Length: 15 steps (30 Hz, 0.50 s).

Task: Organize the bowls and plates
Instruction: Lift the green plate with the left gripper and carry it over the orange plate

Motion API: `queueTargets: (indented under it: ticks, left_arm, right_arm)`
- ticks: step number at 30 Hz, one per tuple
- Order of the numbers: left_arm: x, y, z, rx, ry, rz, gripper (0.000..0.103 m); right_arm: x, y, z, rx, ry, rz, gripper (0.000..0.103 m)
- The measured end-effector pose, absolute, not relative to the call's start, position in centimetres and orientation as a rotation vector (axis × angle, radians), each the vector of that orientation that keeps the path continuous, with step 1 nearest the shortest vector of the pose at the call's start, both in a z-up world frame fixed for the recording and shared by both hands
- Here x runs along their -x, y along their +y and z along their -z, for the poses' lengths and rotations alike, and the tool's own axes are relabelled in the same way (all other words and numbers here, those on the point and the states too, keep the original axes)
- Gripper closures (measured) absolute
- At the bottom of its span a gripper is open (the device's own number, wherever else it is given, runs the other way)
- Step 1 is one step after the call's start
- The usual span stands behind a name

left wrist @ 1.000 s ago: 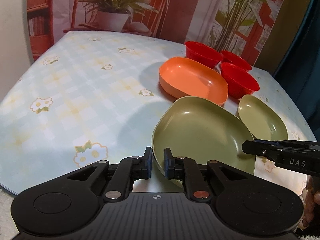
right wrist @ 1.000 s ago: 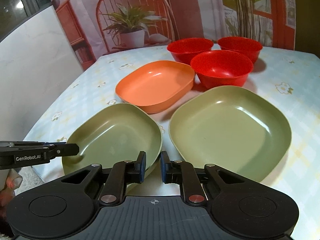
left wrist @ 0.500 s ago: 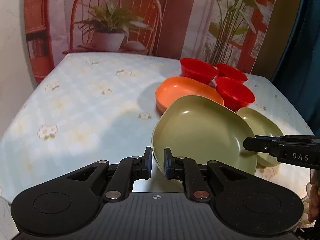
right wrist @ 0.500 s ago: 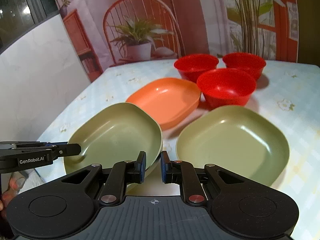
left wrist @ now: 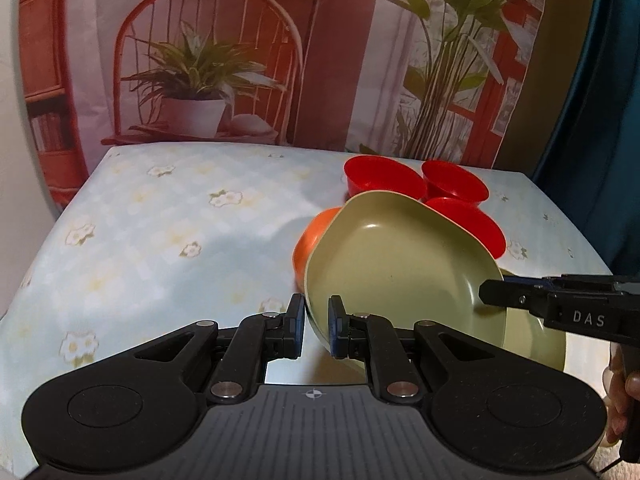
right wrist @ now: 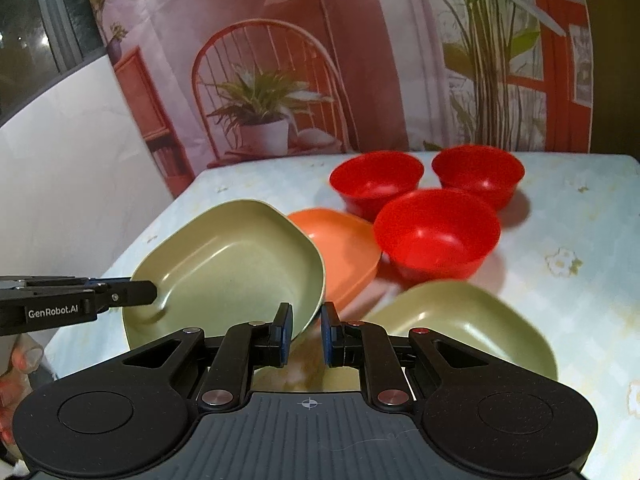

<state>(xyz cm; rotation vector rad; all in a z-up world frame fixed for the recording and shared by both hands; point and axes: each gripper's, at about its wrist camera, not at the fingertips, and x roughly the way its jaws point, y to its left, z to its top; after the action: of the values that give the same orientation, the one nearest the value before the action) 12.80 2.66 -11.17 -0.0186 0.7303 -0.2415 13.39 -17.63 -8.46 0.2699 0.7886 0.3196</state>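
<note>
Both grippers hold one green plate [left wrist: 400, 264] by opposite rims, lifted and tilted above the table. My left gripper [left wrist: 316, 330] is shut on its near rim. My right gripper [right wrist: 304, 330] is shut on its other rim; the plate also shows in the right wrist view [right wrist: 228, 268]. A second green plate [right wrist: 464, 328] lies on the table under and right of it. An orange plate [right wrist: 344, 248] lies behind. Three red bowls [right wrist: 436, 232] stand at the back right.
The table has a pale floral cloth [left wrist: 160, 240] with open surface on the left. A printed backdrop with a chair and potted plant [left wrist: 196, 92] hangs behind the table. The table's right edge [left wrist: 572, 232] borders a dark curtain.
The held green plate has risen off the table and tilted, now hanging over the orange plate and the second green plate. Both grippers moved up with it.
</note>
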Motion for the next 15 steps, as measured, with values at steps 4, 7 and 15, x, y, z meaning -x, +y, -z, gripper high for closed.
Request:
queueTargets:
  ticks: [4, 7, 15]
  left_arm:
    - [-14.0, 2.4, 11.5, 0.018, 0.750, 0.245, 0.090]
    - [-14.7, 2.4, 11.9, 0.019, 0.770, 0.248, 0.089]
    - [-17.2, 2.8, 12.3, 0.011, 0.805, 0.240, 0.089]
  right_arm:
    - [-14.9, -17.8, 8.5, -0.271, 0.788, -0.309, 0.089]
    - [-15.7, -17.9, 8.9, -0.274, 0.796, -0.303, 0.089]
    - [-18.4, -17.7, 9.9, -0.279, 0.821, -0.305, 0.089]
